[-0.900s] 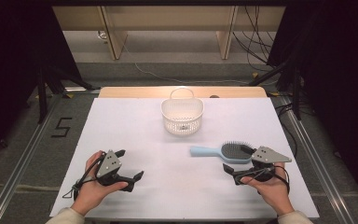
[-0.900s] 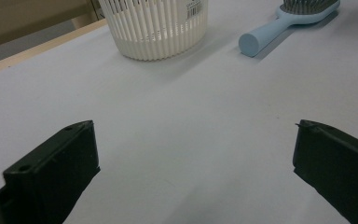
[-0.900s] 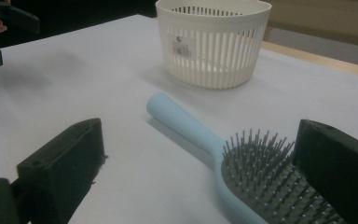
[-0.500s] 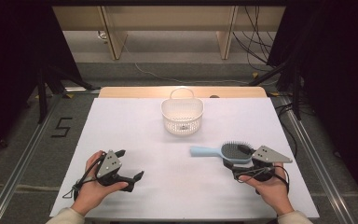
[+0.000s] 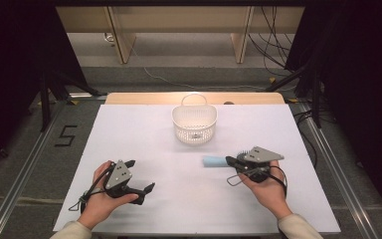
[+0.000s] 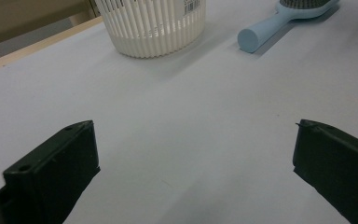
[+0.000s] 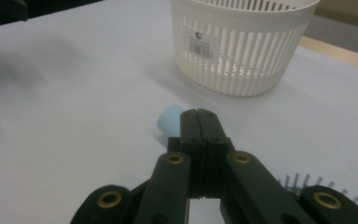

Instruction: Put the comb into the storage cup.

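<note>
On the white table top (image 5: 144, 144) a light-blue hairbrush (image 6: 279, 21) lies on its side, its handle end pointing toward the table's middle and its bristled head under the right gripper (image 5: 231, 162). In the right gripper view the two black jaws are pressed flat together with nothing between them, and they sit just above the brush: the round blue handle end (image 7: 169, 119) pokes out past the jaw tips, while a row of bristles shows at the lower right edge. Whether the jaws actually touch the brush cannot be told. The person's right hand (image 5: 266, 186) holds this gripper near the table's right side.

A white slatted plastic basket (image 5: 194, 123) with a hoop handle stands upright toward the far middle of the table (a barcode label shows on its wall), near the brush but apart from it.

The left gripper (image 5: 142, 175), held in the left hand (image 5: 102, 199) near the front left, has its jaws spread wide over bare table, well apart from both brush and basket.
</note>
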{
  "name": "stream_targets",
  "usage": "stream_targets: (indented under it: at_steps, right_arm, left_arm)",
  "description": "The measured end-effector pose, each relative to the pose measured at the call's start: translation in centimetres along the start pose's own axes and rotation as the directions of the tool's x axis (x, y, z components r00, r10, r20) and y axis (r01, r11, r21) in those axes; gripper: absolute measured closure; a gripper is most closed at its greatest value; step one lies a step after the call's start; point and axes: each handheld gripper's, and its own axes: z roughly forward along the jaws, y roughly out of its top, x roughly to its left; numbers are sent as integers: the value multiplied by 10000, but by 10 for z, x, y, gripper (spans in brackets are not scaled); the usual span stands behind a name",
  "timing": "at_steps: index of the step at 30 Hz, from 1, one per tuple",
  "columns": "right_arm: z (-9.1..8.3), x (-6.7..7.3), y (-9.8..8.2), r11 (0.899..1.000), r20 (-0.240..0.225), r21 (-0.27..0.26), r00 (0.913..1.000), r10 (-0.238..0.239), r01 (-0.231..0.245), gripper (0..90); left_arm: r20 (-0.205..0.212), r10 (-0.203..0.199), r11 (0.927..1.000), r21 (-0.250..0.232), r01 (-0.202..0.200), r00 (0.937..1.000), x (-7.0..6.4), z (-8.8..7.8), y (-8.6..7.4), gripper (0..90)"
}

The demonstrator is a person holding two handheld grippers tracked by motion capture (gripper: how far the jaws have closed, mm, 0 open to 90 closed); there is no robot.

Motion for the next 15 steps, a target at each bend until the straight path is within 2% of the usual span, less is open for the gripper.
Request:
stream_targets:
  at_steps: [1, 3, 5, 6, 8, 11, 15]
  right_arm:
    - [5, 0, 2, 9999, 3, 137, 10000, -11, 10, 900]
    - [29, 3, 10, 9959, 51, 904, 10000, -6, 1, 900]
    - [35, 4, 11, 9938, 101, 1112, 9999, -5, -6, 900]
    - [50, 6, 16, 9891, 176, 1471, 9998, 50, -75, 900]
    - [56, 8, 18, 9867, 244, 1620, 9997, 53, -92, 900]
    - [76, 9, 28, 9791, 475, 2022, 9988, 143, -237, 900]
    - [90, 7, 35, 9725, 726, 2285, 9969, 301, -460, 900]
  left_arm:
    - [7, 16, 10000, -20, -16, 10000, 0, 0, 0, 0]
    - [-12, -20, 10000, -53, 20, 10000, 1, -1, 0, 0]
    - [-16, -14, 10000, -30, 14, 10000, 1, -1, 0, 0]
    - [-5, -25, 10000, -20, 25, 10000, 1, -1, -1, 0]
    - [17, -11, 10000, -4, 11, 10000, 1, 0, -1, 0]
    - [37, -4, 10000, -21, 4, 10000, 1, 0, 0, 0]
    - [51, -11, 10000, -19, 11, 10000, 1, -1, 0, 0]
